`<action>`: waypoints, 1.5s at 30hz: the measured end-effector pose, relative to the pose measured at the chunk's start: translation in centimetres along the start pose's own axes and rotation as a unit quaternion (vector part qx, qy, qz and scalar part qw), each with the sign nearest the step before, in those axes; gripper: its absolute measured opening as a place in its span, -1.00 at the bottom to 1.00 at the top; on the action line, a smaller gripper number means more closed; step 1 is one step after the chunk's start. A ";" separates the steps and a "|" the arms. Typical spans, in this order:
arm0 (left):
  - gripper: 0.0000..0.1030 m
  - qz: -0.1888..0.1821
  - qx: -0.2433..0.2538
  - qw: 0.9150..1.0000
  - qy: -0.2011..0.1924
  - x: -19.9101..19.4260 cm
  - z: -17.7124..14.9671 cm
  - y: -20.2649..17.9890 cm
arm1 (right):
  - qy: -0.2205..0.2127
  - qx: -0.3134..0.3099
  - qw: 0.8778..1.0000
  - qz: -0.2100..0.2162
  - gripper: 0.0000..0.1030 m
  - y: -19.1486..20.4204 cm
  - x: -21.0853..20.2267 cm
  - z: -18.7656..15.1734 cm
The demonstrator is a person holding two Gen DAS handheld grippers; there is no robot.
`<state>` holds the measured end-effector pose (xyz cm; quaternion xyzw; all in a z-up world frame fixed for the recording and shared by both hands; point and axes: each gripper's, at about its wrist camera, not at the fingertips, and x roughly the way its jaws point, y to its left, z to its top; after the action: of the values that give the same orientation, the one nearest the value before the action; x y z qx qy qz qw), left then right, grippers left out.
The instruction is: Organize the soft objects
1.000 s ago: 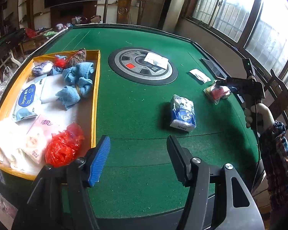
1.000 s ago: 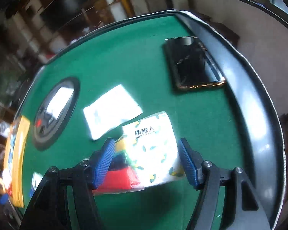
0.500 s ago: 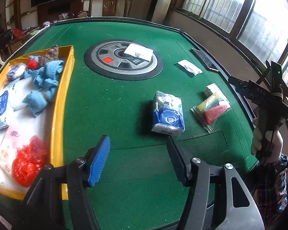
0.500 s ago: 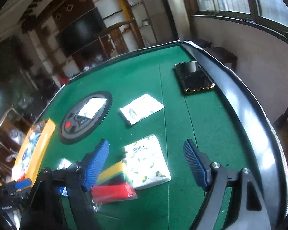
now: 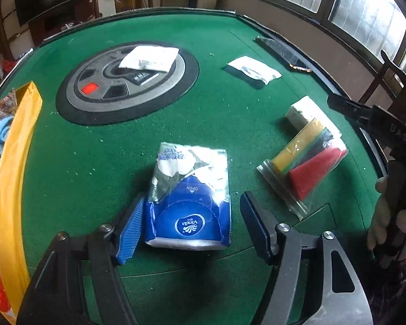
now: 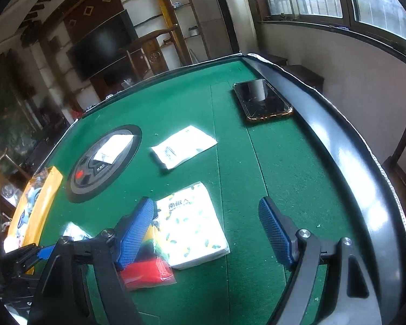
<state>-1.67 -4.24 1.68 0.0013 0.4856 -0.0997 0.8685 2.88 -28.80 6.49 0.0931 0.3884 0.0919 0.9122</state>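
Observation:
A blue and white tissue pack (image 5: 189, 197) lies on the green table (image 5: 219, 113), between the fingers of my left gripper (image 5: 193, 227). Its jaws are opening. The left pad sits close to the pack's edge and the right pad stands clear of it. My right gripper (image 6: 205, 233) hangs open over a leaf-printed napkin pack (image 6: 192, 216), gripping nothing. A clear bag of yellow, green and red cloths (image 5: 308, 162) lies partly on that napkin pack. Two white packets remain, one on the felt (image 6: 184, 146) and one on the round hub (image 5: 149, 58).
A yellow tray (image 5: 16, 162) with blue cloths and red bags runs along the left edge. A phone (image 6: 262, 100) lies by the table's dark raised rim (image 6: 338, 149). A person's hand (image 5: 387, 216) holds the right gripper at the table's right side.
My left gripper swung right from the tray to straddle the blue tissue pack, and its jaws widened. My right gripper let go of the bag and napkin pack, then pulled back and up.

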 end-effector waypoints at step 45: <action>-0.02 -0.047 -0.046 0.994 -0.092 -6.1 -2.6 4.1 | 0.066 0.109 0.988 0.091 0.47 -0.3 -3.0 -4.5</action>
<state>-6.22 1.11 5.09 -0.0709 0.4074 -0.1179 0.9028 -2.37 -29.40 5.40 0.2208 0.4454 0.1373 0.8568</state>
